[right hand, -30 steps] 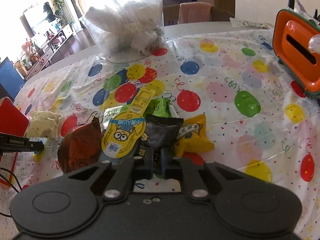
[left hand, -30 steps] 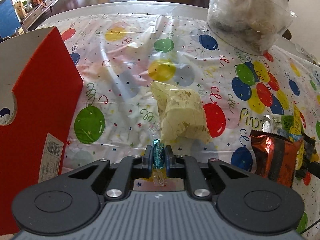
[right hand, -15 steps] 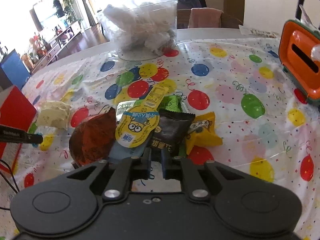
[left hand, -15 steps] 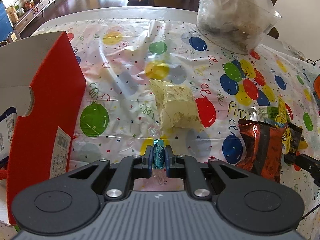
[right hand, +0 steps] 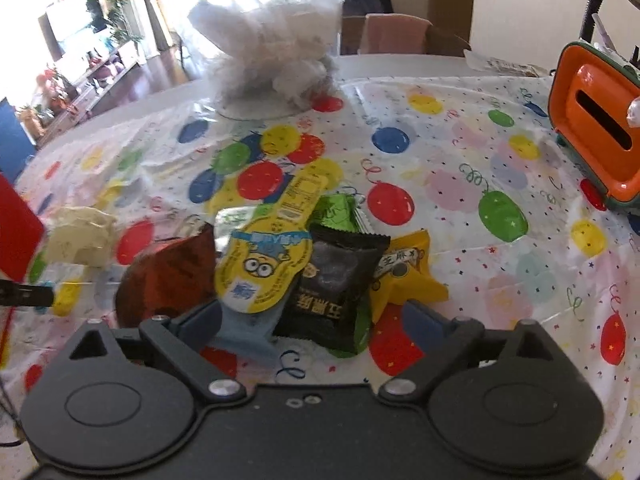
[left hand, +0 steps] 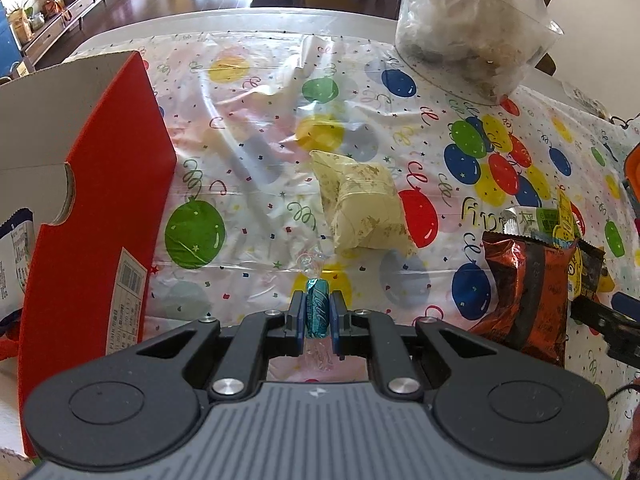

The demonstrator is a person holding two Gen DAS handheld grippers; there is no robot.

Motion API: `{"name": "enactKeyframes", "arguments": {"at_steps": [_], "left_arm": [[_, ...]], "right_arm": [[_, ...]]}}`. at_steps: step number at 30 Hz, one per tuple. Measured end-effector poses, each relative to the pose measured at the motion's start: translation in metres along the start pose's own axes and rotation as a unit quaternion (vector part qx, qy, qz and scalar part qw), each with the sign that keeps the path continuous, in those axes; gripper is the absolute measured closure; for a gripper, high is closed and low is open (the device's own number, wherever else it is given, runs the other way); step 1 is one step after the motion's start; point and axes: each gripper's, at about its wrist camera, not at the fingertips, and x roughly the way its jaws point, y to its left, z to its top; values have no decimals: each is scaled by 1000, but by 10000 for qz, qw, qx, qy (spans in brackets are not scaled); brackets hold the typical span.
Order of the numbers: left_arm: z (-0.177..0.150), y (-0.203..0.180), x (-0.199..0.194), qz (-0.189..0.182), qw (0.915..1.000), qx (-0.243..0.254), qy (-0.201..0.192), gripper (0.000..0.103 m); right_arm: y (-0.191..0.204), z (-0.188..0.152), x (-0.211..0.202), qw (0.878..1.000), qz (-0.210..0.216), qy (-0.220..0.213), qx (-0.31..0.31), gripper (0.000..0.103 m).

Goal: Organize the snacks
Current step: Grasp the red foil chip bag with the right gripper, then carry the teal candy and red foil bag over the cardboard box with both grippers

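Note:
My left gripper [left hand: 317, 312] is shut on a teal wrapped candy [left hand: 317, 307] and holds it above the balloon tablecloth, just right of the open red box [left hand: 100, 216]. A pale yellow packet [left hand: 362, 204] lies ahead of it. My right gripper [right hand: 312, 320] is open, its jaws spread either side of a snack pile: a yellow minion pouch [right hand: 266, 264], a black packet [right hand: 336, 288], a brown-red packet [right hand: 168, 276], a yellow packet [right hand: 404, 272] and a green packet [right hand: 334, 210]. The brown-red packet also shows in the left wrist view [left hand: 524, 292].
A clear plastic bag of wrapped goods [right hand: 272, 48] stands at the back of the table. An orange box with a slot [right hand: 596, 136] stands at the right edge. The red box holds a white-blue packet [left hand: 14, 256]. The right gripper's tip [left hand: 600, 316] shows at right.
My right gripper has opened from shut and moved closer to the snack pile. My left gripper has lifted a little and moved toward the red box with the candy still in it.

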Motion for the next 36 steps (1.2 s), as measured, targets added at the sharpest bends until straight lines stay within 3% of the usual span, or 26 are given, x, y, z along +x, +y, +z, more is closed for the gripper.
{"name": "enactKeyframes", "arguments": {"at_steps": [2,8,13,15,20,24,30,36], "left_arm": [[0,1,-1,-16,10000,2,-10,91],[0,5,-6,-92,9999,-37,-49,91],[1,8,-9,-130,9999,-48,-78,91],[1,9,-10,-145,9999,-36,-82,91],[-2,11,-12,-196,9998,49,-55,91],[-5,13,-14,-255,9996,94,-41,91],[-8,19,-20,-337,9993,137,-34,91],[-9,24,-31,-428,9989,164,-32,91]], "right_arm": [[1,-1,2,9999,-90,85,16,12],[16,4,-29,9995,31,-150,278,9],[54,6,-37,9991,357,-232,-92,9],[70,5,-29,9990,279,-179,-300,10],[102,1,-5,9979,-15,-42,-644,18],[115,-2,9,9962,-261,132,-824,31],[117,-6,7,9959,-291,95,-854,53],[110,-5,-4,9979,-189,18,-621,58]]}}
